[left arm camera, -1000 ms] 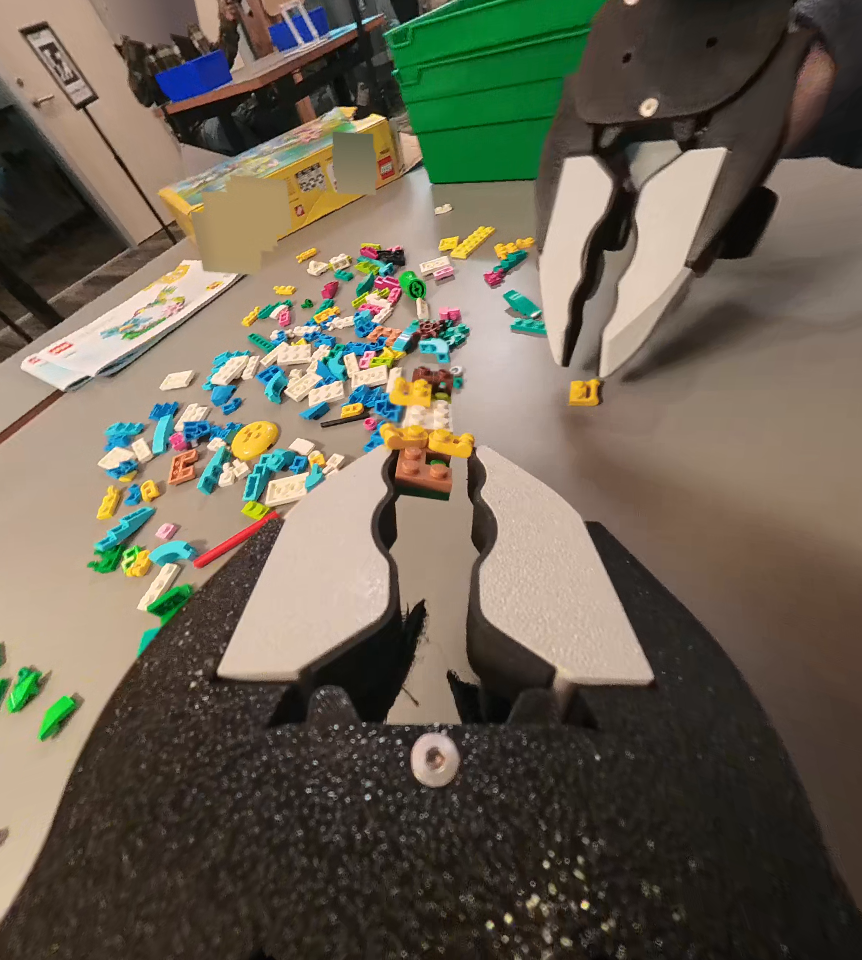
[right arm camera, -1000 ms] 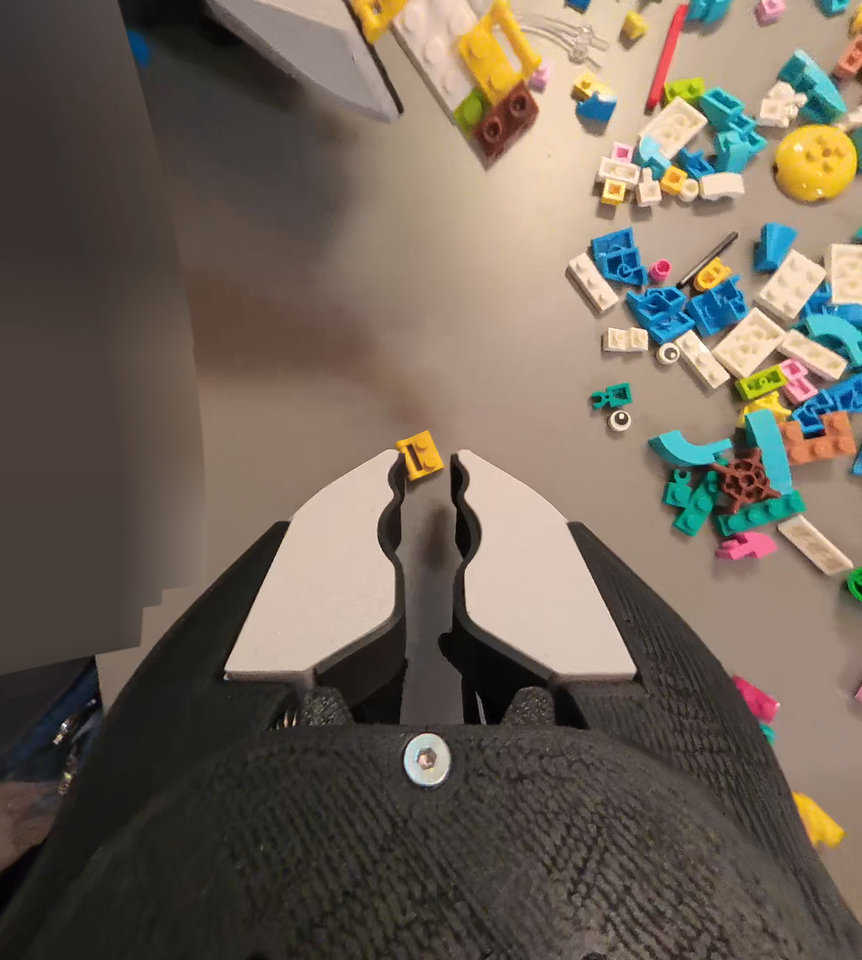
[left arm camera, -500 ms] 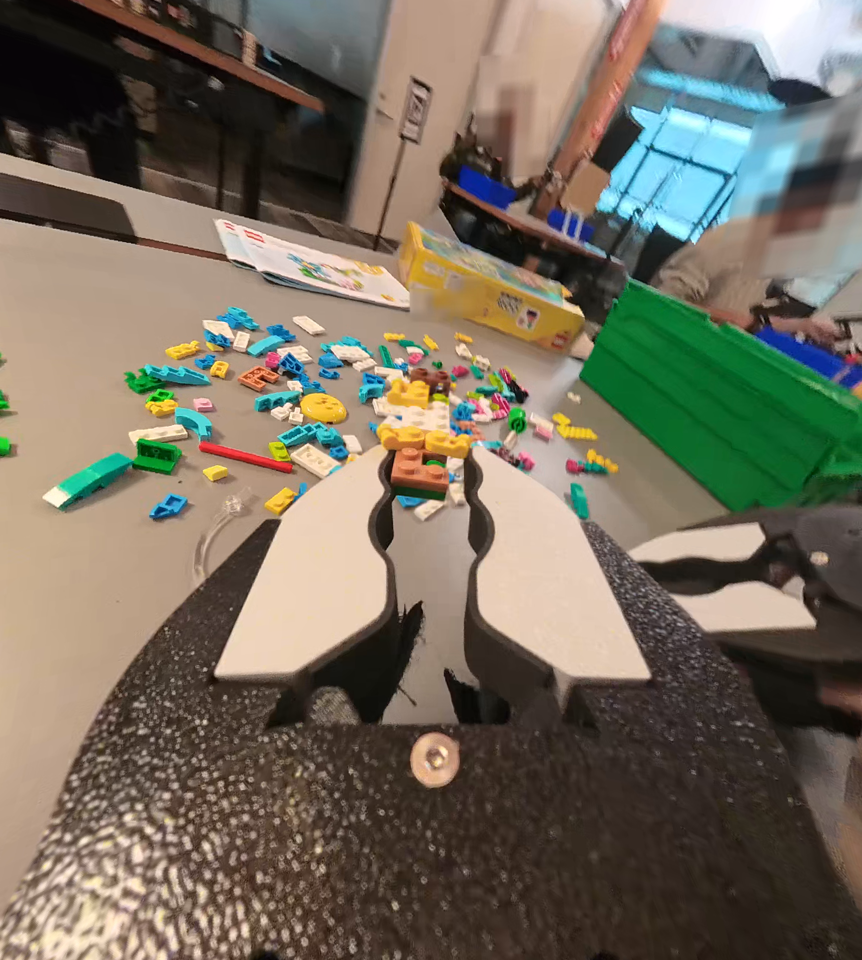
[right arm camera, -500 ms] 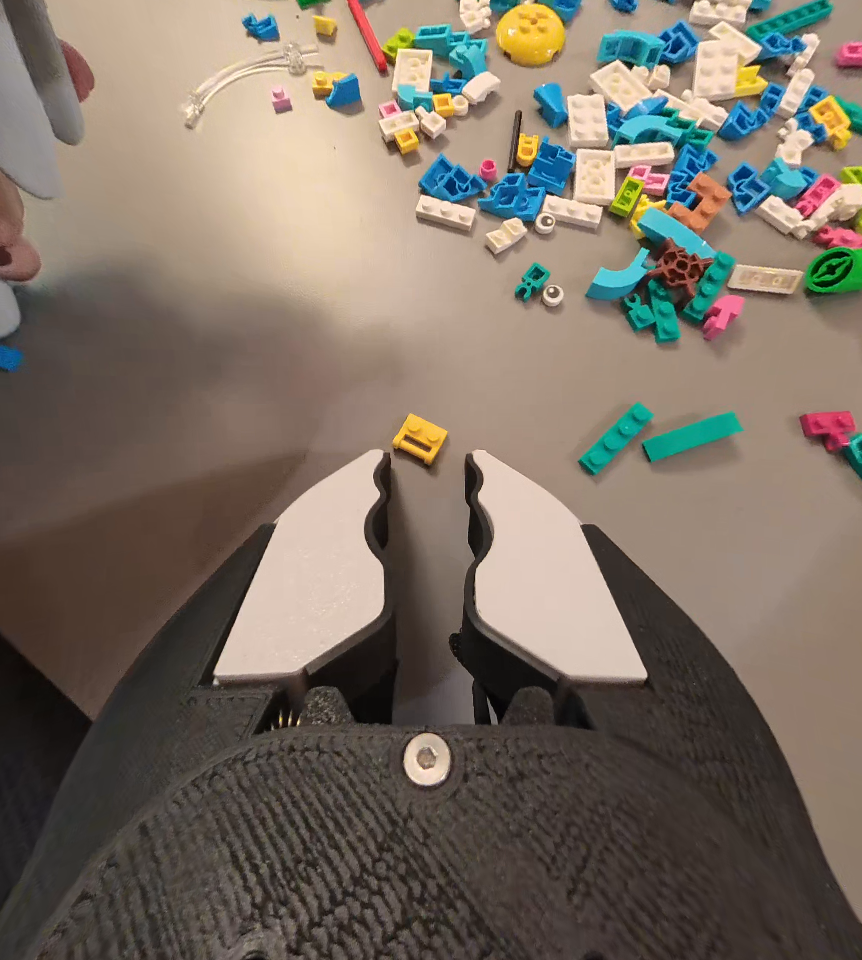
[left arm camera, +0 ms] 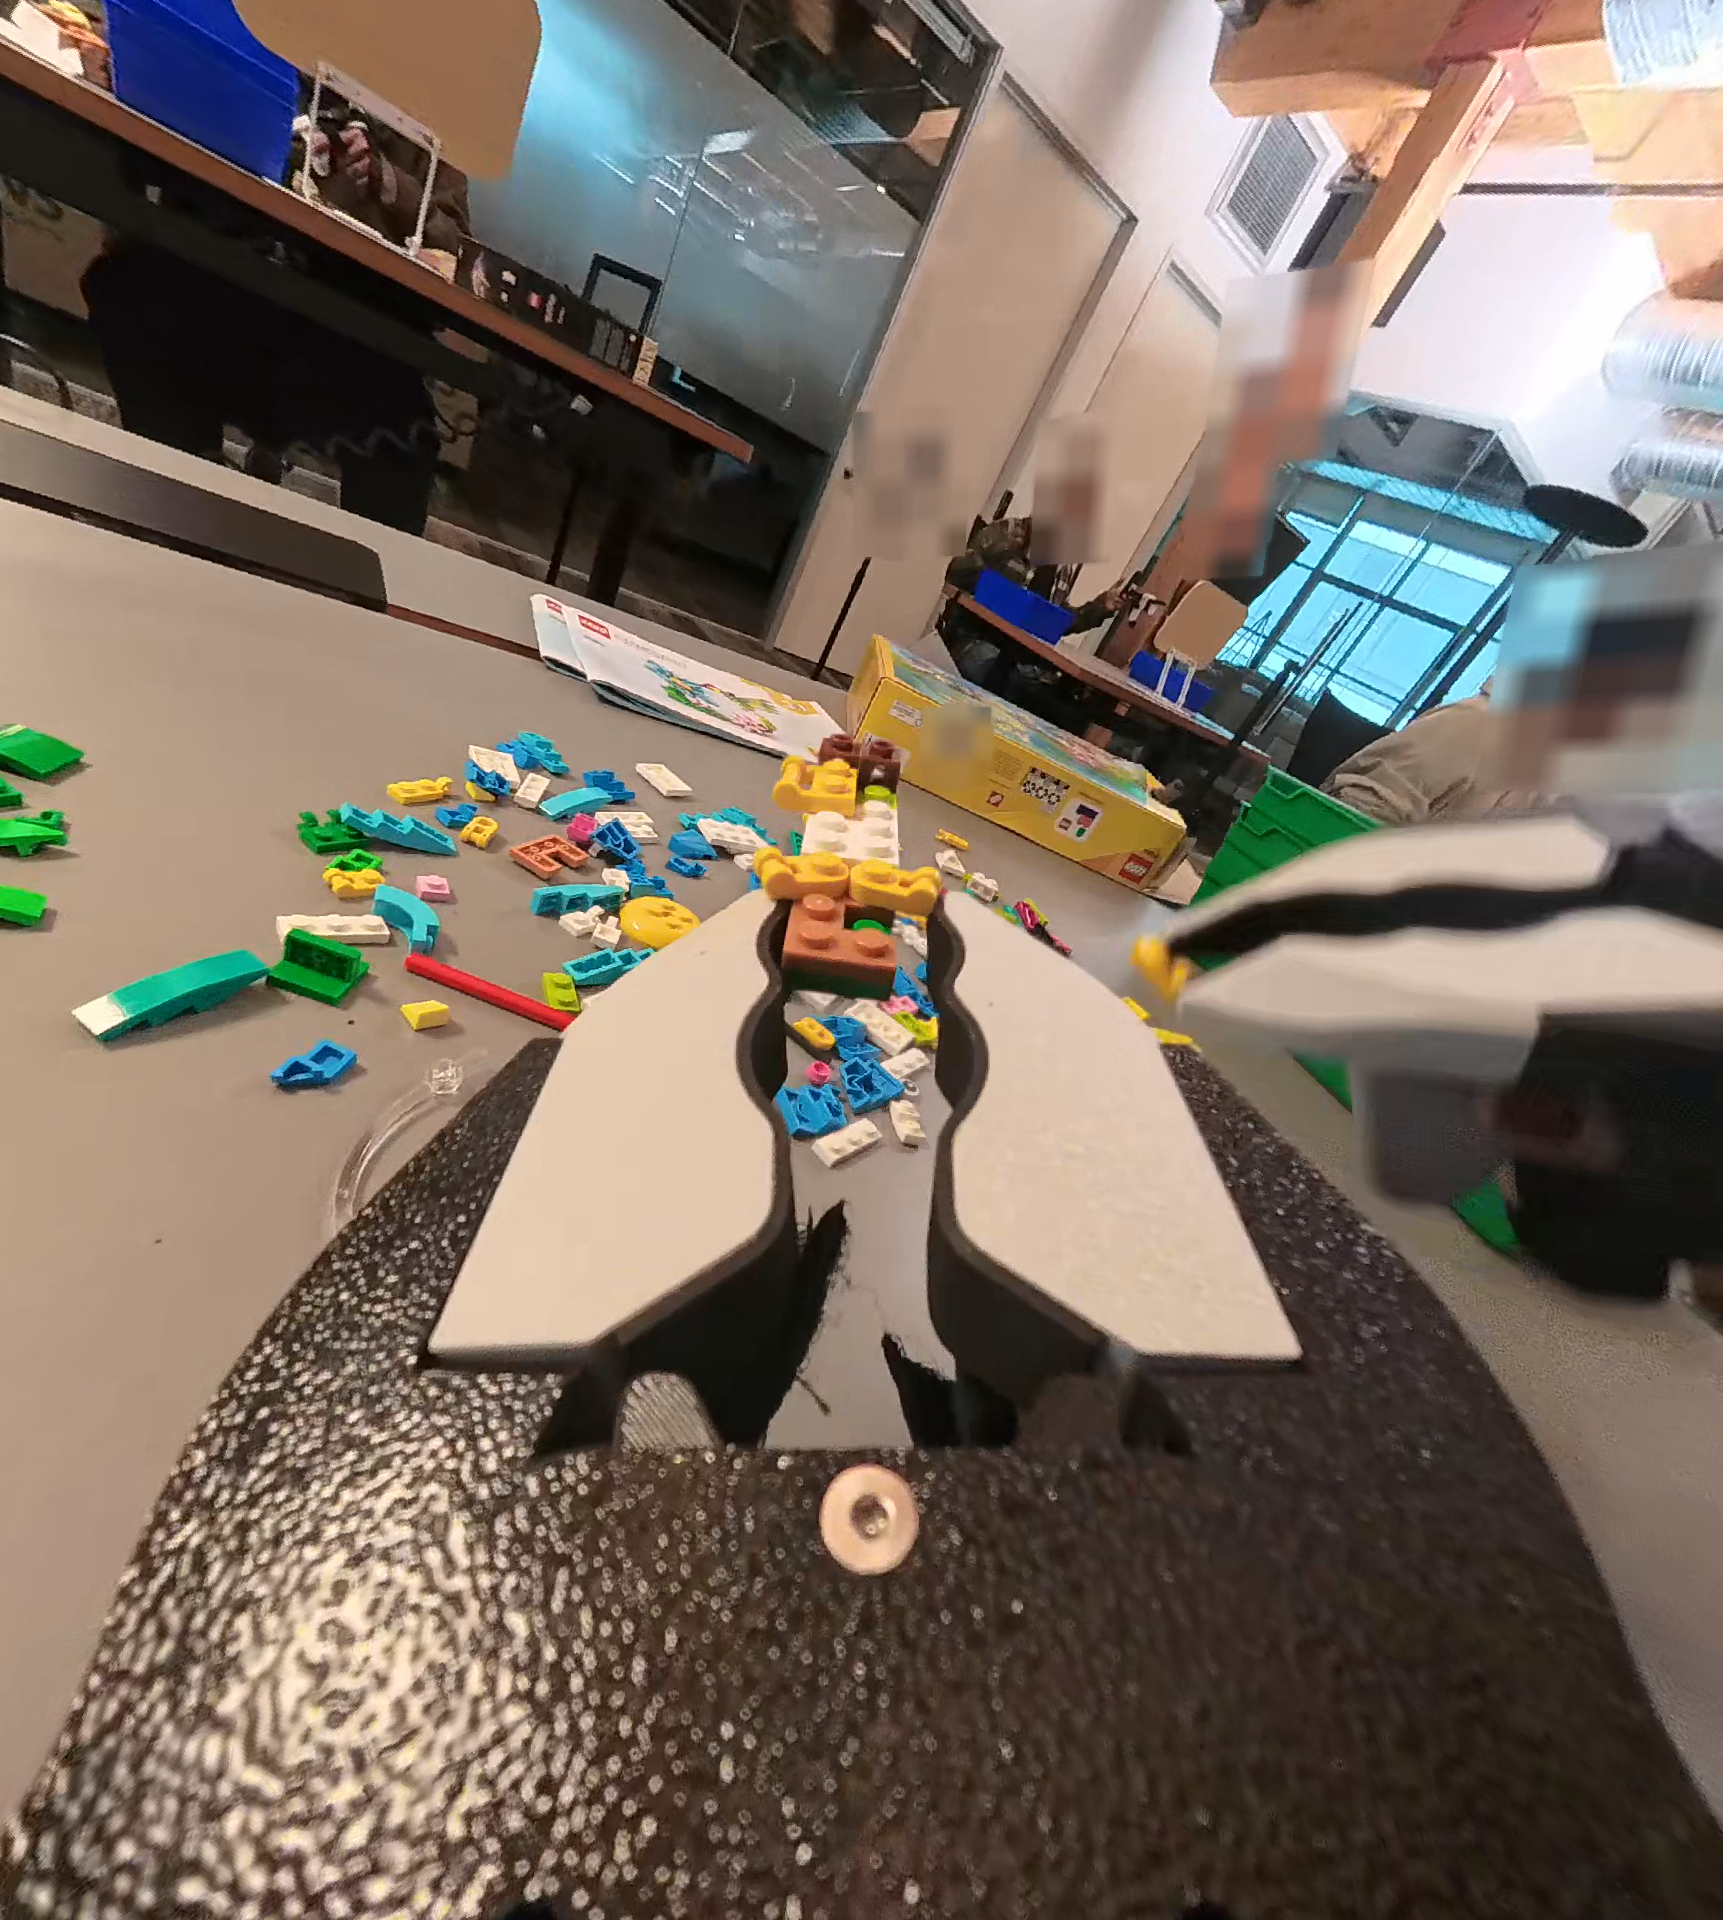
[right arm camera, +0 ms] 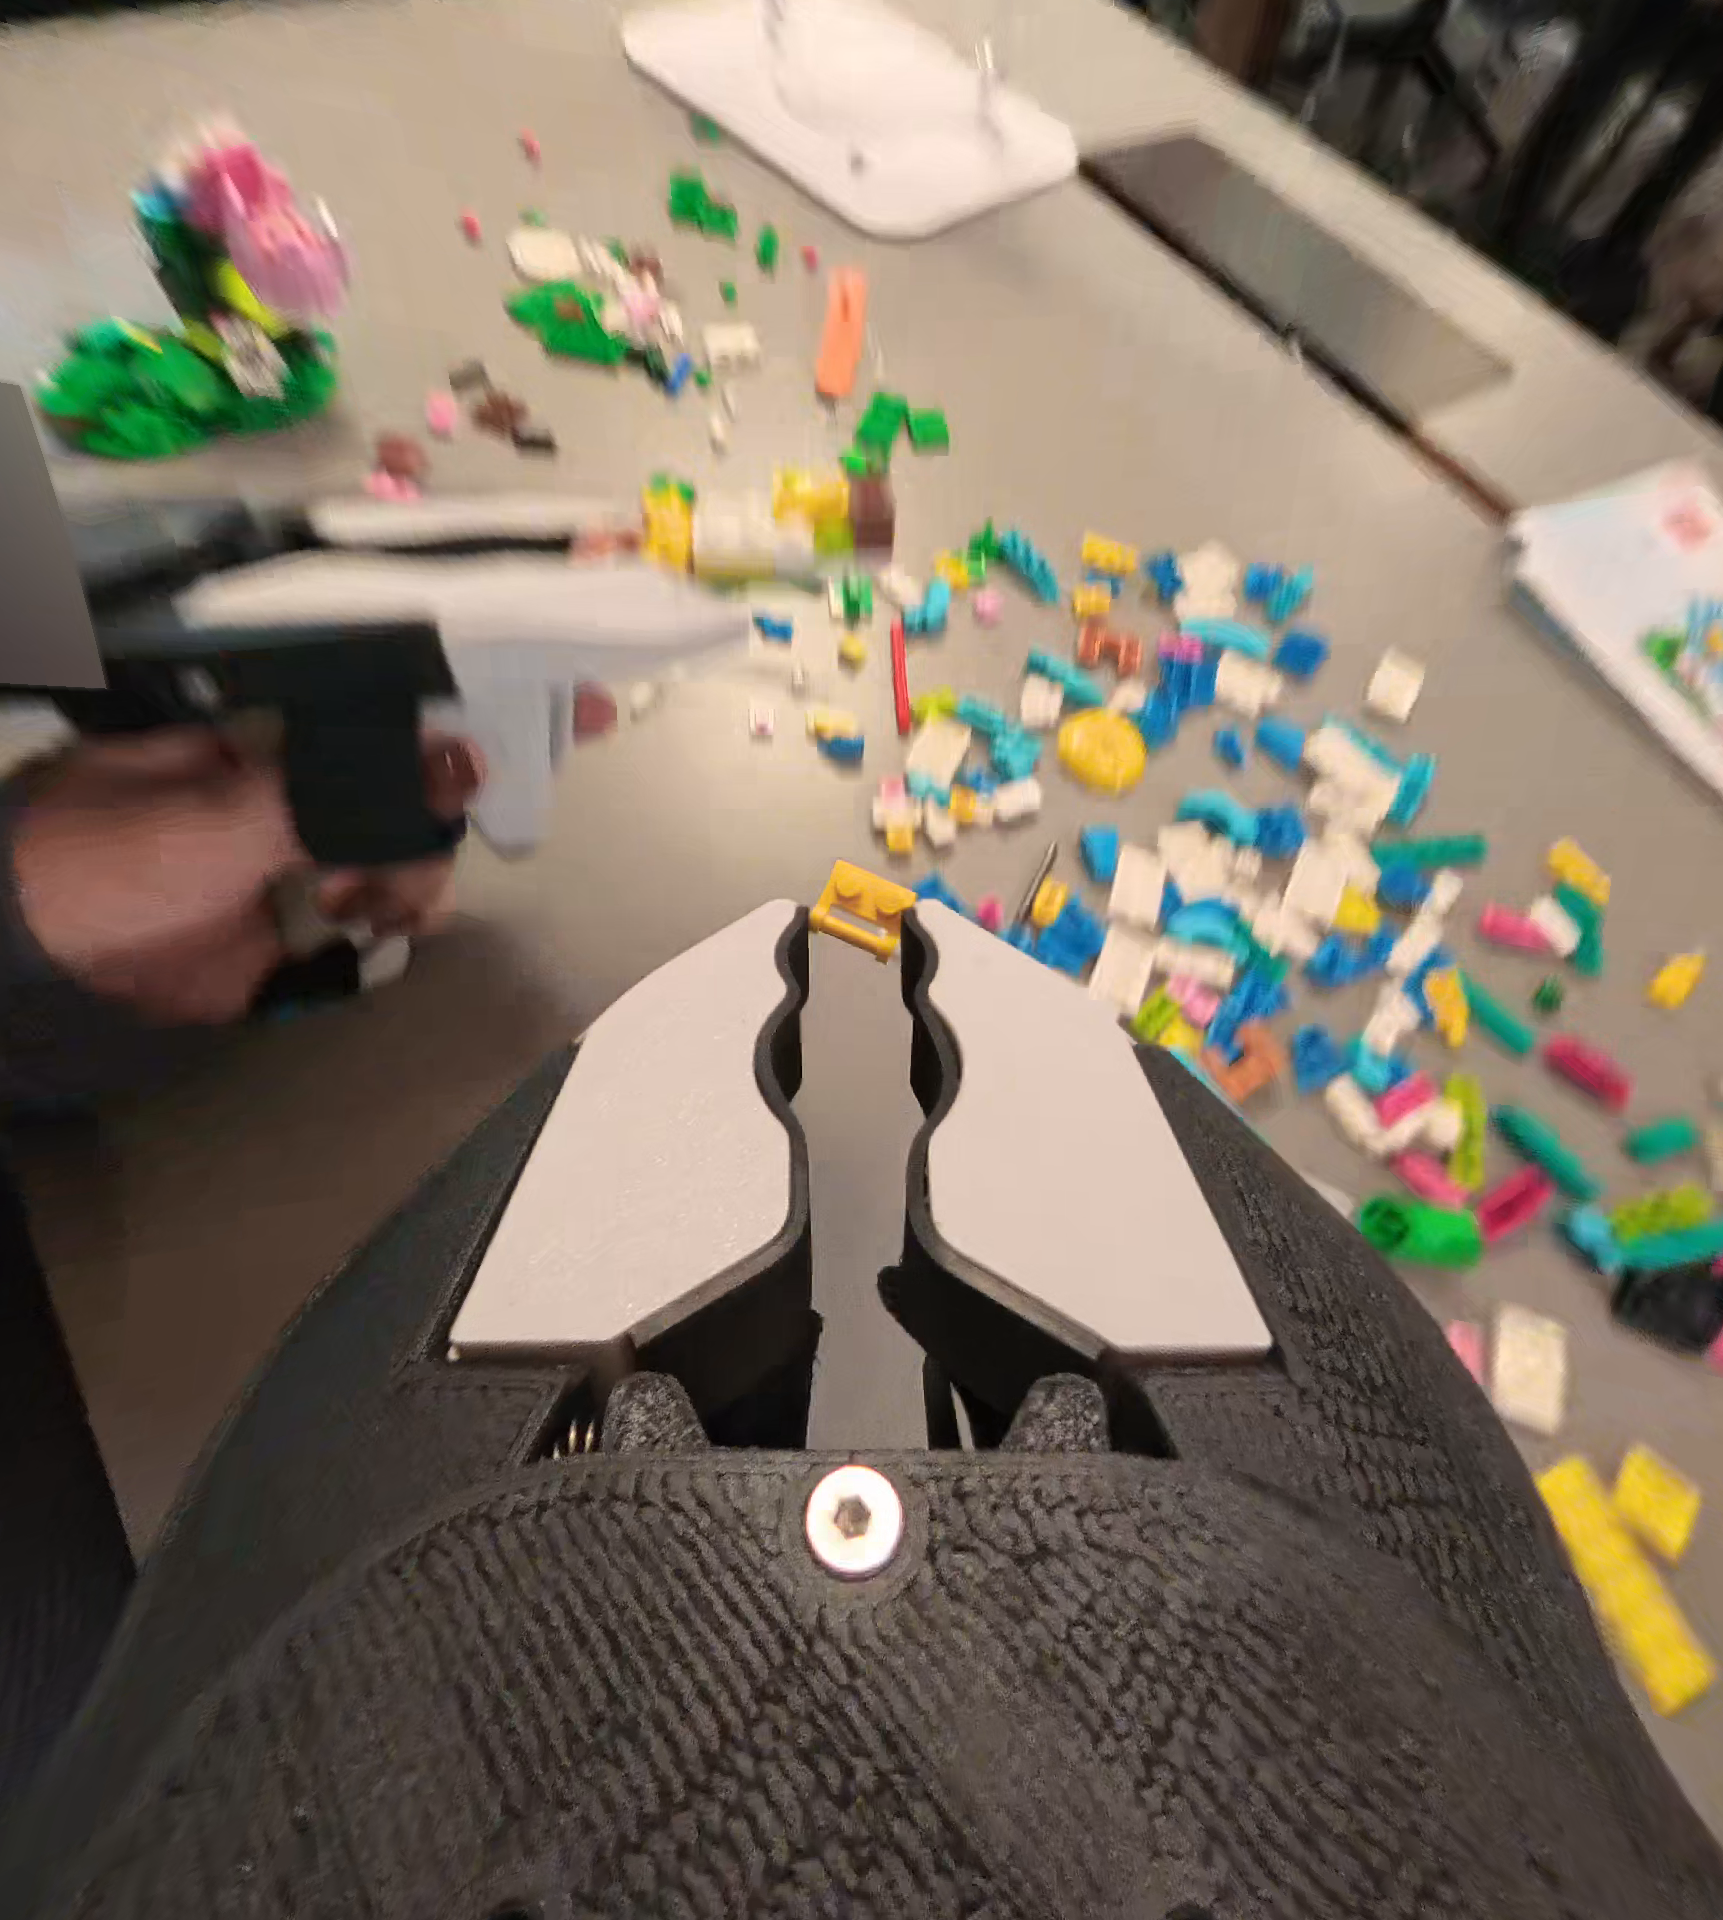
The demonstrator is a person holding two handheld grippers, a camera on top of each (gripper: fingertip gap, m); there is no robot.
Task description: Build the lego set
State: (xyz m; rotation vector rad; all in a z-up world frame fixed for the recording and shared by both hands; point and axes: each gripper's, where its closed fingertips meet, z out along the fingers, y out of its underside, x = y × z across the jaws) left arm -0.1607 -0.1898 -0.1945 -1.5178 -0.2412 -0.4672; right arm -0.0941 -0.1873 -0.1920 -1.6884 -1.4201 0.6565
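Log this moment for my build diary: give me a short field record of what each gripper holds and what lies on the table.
left gripper: shut on the partial assembly of brown, yellow and white bricks, held above the table
right gripper: shut on the small yellow plate, pinched at the fingertips
table: grey, strewn with loose bricks
yellow box: far side, beside the instruction booklet
flower model: blurred, far left in the right wrist view

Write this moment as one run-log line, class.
left gripper: shut on partial lego build | right gripper: shut on small yellow plate, lifted off table | loose bricks: scattered
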